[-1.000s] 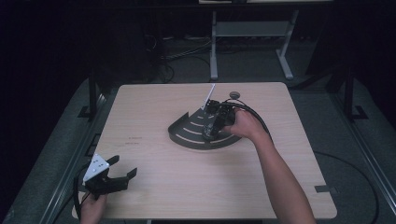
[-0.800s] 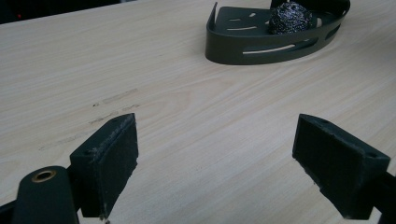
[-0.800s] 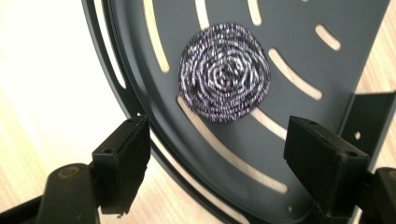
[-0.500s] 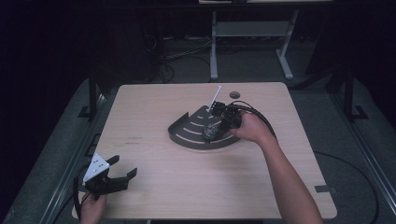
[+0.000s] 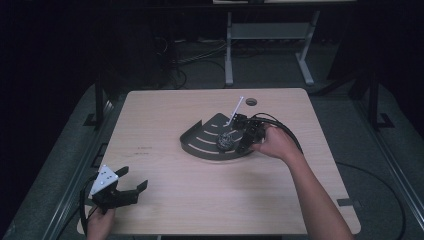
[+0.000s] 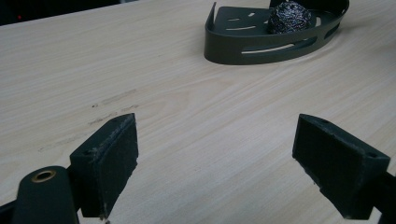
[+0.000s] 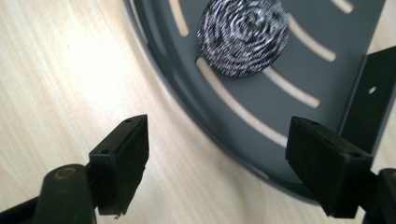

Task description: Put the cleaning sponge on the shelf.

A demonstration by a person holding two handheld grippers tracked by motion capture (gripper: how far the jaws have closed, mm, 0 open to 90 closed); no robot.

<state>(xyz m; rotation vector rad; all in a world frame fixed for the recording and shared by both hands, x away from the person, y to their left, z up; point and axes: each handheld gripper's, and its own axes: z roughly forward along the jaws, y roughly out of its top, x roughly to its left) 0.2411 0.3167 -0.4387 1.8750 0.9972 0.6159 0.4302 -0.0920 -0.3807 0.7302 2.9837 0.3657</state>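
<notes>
We hold a black two-jaw tool in each hand. Our left gripper (image 5: 131,182) carries a grey three-cornered plate with small dark dots, and a brass-ringed hole shows near one blocky jaw. Black cables loop from our right gripper (image 5: 239,134). Our forearms are bare, without sleeves.

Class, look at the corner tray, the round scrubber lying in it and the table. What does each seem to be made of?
Corner tray: likely sheet metal, matte dark grey coat; thin bent walls, cut slots.
Round scrubber: probably steel wool; shiny coiled strands.
Table: pale wood-look top, perhaps laminate; printed-looking grain.
</notes>
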